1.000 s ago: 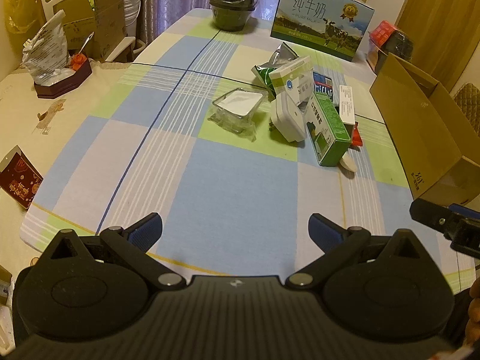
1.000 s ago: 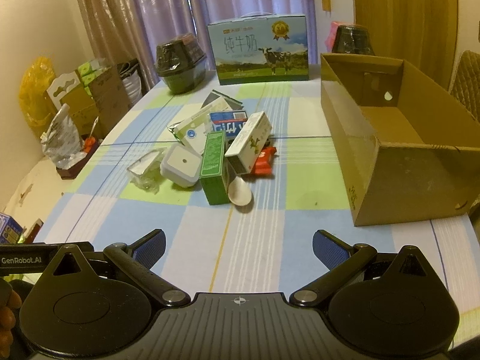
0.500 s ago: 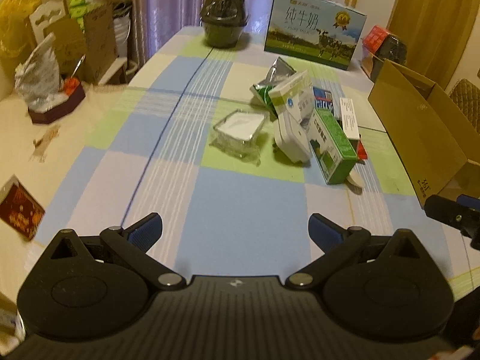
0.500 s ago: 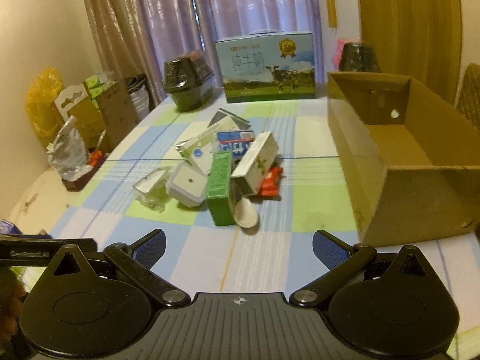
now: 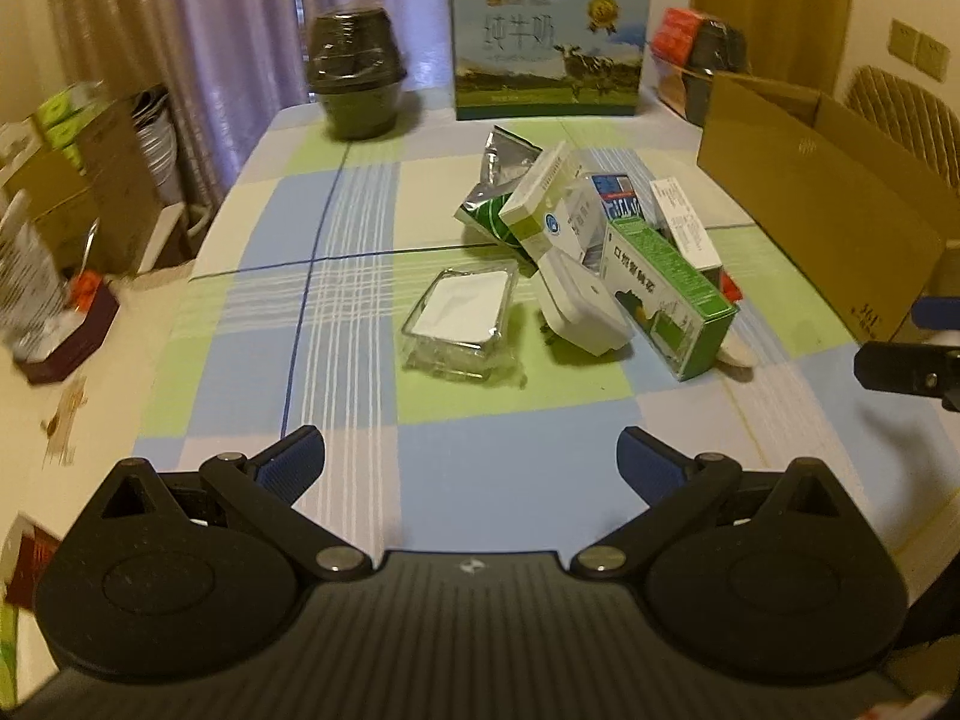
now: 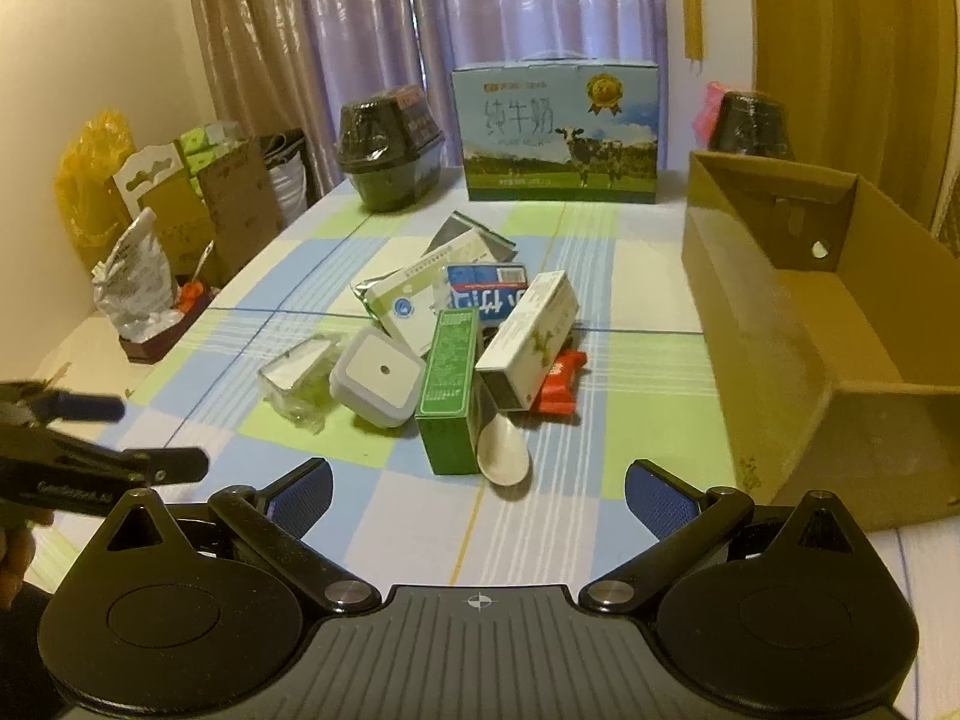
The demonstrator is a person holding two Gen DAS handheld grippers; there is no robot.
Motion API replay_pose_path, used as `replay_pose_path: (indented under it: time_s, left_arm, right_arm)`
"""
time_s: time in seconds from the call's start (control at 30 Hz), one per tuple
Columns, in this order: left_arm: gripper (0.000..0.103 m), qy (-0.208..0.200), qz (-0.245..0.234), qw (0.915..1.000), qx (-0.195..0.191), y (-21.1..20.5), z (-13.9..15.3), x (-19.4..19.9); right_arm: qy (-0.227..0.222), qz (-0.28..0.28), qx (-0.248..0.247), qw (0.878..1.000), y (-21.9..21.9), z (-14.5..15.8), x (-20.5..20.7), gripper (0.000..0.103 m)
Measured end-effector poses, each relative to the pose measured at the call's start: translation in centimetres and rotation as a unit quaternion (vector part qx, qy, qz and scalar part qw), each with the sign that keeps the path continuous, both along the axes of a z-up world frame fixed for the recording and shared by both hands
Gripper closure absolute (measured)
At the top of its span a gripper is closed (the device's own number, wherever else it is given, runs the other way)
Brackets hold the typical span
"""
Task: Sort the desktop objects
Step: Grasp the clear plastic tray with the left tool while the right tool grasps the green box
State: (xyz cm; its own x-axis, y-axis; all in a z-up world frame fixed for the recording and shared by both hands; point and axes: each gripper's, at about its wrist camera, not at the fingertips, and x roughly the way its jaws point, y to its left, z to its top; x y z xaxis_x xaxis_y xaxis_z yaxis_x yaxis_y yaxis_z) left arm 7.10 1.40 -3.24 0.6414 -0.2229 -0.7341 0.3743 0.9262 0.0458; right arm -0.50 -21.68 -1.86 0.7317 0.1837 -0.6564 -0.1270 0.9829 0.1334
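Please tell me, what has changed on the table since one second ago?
Both grippers tilted up and came nearer the pile; left gripper and right gripper stay open and empty. The green box, spoon and cardboard box have not moved.

Small boxes and packets (image 6: 456, 330) lie heaped beside cardboard box (image 6: 840, 324).

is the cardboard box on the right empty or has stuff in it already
Empty as far as visible: the cardboard box shows only bare floor in the right wrist view; its near corner is hidden.
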Motion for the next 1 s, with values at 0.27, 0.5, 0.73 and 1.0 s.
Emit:
replay_pose_path:
  time_s: [0.27,0.5,0.73,1.0]
  left_arm:
    - [0.001,-0.005,-0.037,0.9992,0.017,0.5,-1.8,4.4]
    - [0.002,-0.014,-0.056,0.9981,0.023,0.4,-2.9,6.9]
    - [0.011,-0.025,-0.090,0.9946,0.045,-0.9,-4.5,9.0]
    - [0.019,-0.009,-0.131,0.9903,0.046,-1.8,-6.5,11.5]
  right_arm:
    - [0.010,0.008,-0.013,1.000,1.1,-1.9,2.5,0.003]
    - [0.008,0.018,-0.022,1.000,2.2,-3.2,5.2,0.021]
    - [0.017,0.029,-0.027,0.999,3.1,-4.7,7.9,0.041]
    - [0.027,0.038,-0.031,0.998,3.6,-5.9,9.2,0.046]
